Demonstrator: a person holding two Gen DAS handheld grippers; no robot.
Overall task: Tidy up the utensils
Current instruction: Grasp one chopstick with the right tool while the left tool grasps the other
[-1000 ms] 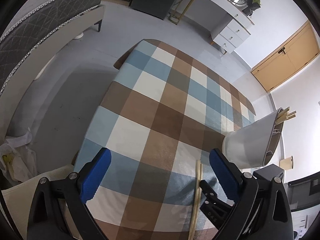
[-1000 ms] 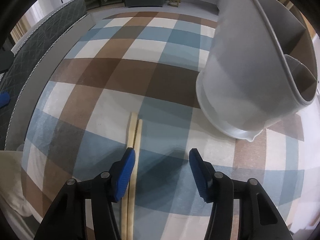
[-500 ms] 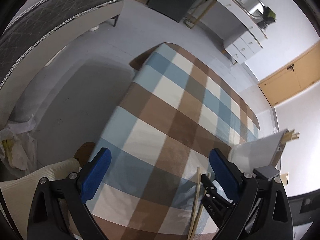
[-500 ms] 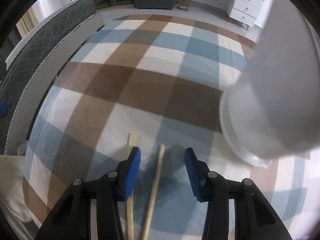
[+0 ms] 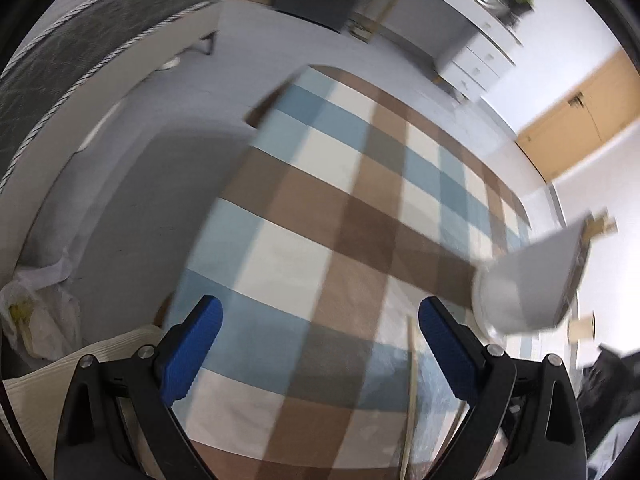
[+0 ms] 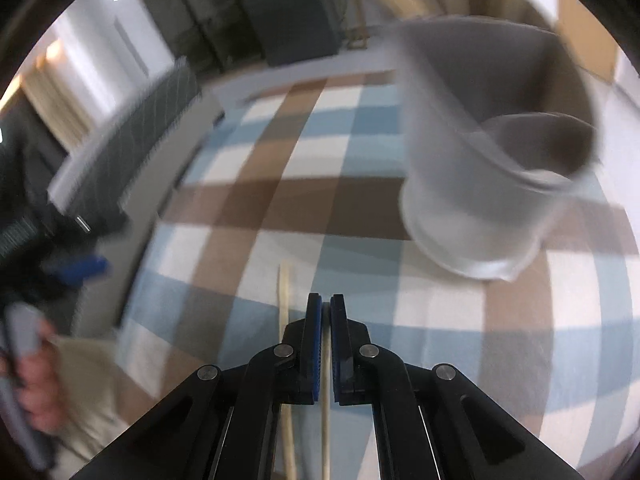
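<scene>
A single wooden chopstick (image 6: 326, 408) is being pinched between the blue pads (image 6: 316, 344) of the right gripper (image 6: 326, 308), whose jaws have just been closing and are now pressed together on it. A second chopstick (image 6: 285, 304) is being left flat on the checked tablecloth (image 6: 256, 248), just to the left of the right gripper, its tip reaching slightly past the fingertips. Farther ahead and to the right of that gripper, a white utensil holder (image 6: 472, 184) is being seen standing on the table, its open mouth divided into compartments; the view is blurred. At the far left of the right wrist view, a hand (image 6: 38, 392) is being seen around a grey handle.

The left gripper (image 5: 320, 328) is being held spread wide above the near part of the table, with nothing between its pads. A chopstick (image 5: 412, 364) is being shown just inside its right finger. Beyond that finger, to the right, the utensil holder (image 5: 528, 280) is appearing with wooden sticks (image 5: 600, 224) at its rim.
</scene>
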